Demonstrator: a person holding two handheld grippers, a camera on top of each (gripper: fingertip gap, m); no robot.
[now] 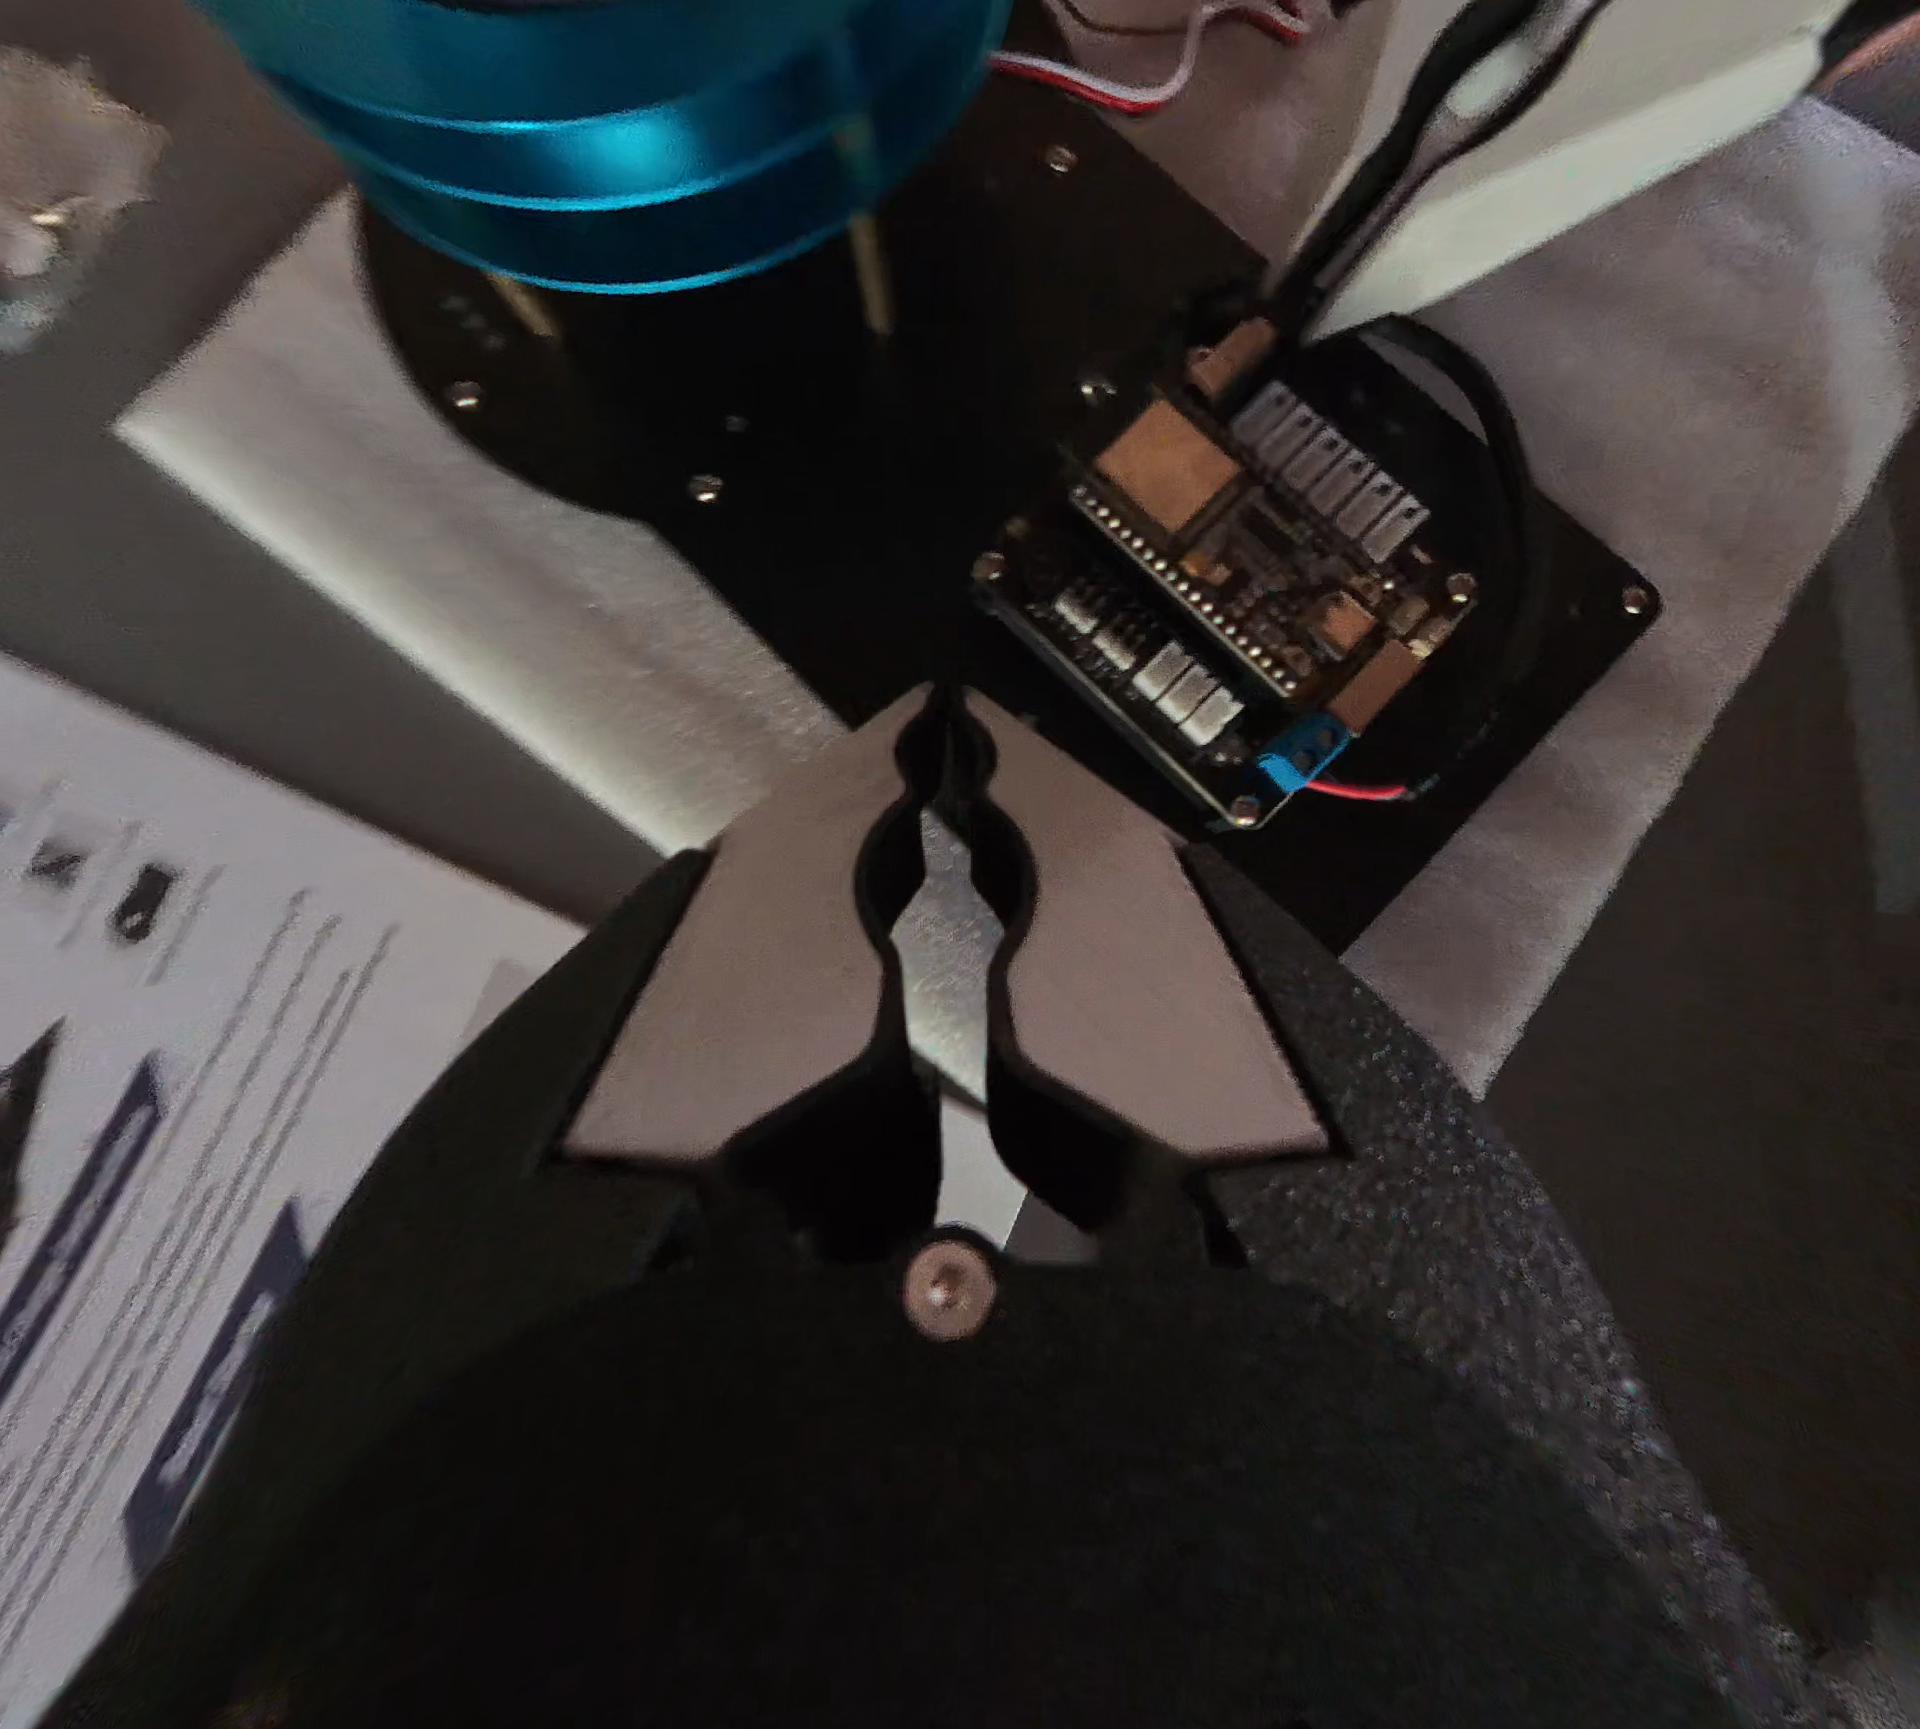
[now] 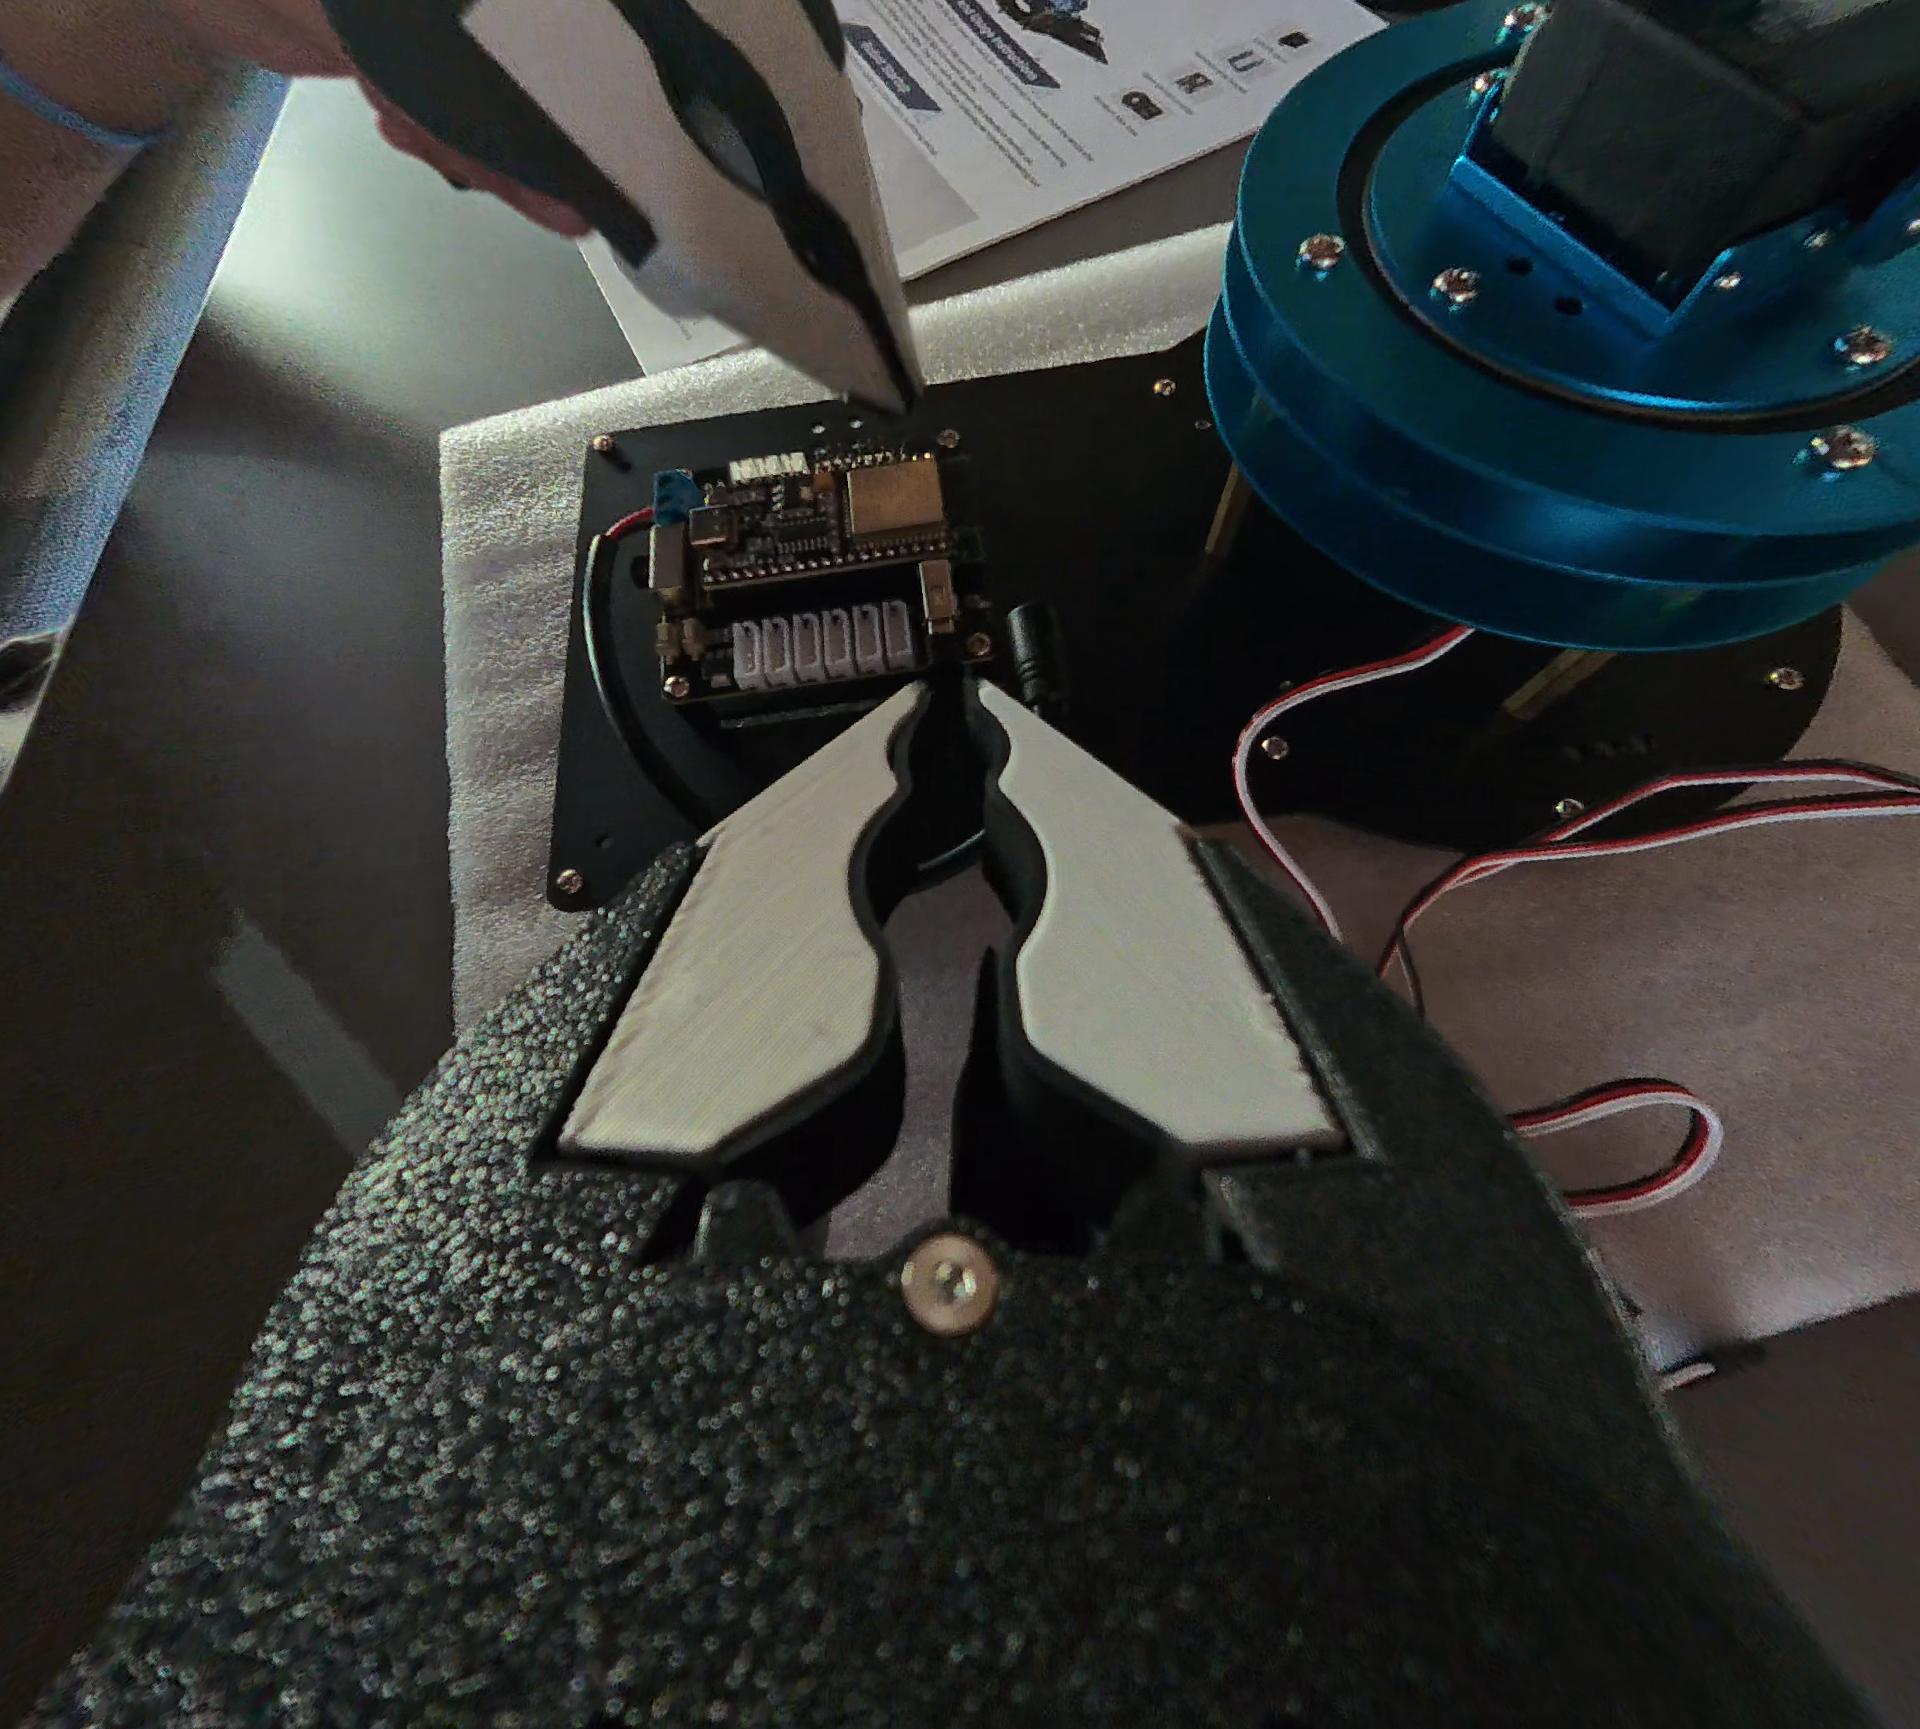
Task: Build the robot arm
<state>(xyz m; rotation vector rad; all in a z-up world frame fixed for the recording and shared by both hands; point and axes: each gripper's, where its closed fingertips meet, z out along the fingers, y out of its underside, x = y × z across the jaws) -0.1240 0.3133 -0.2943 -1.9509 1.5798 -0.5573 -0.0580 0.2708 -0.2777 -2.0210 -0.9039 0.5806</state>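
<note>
The left gripper (image 2: 902,403) has its tips pressed together, empty, touching down on the black base plate (image 2: 1101,474) just behind the circuit board (image 2: 810,567); the right gripper (image 2: 951,692) hovers at the board's near edge, tips slightly apart, holding nothing; the blue turntable (image 2: 1558,474) stands beside, red-and-white wires (image 2: 1351,858) trailing over foam.
</note>
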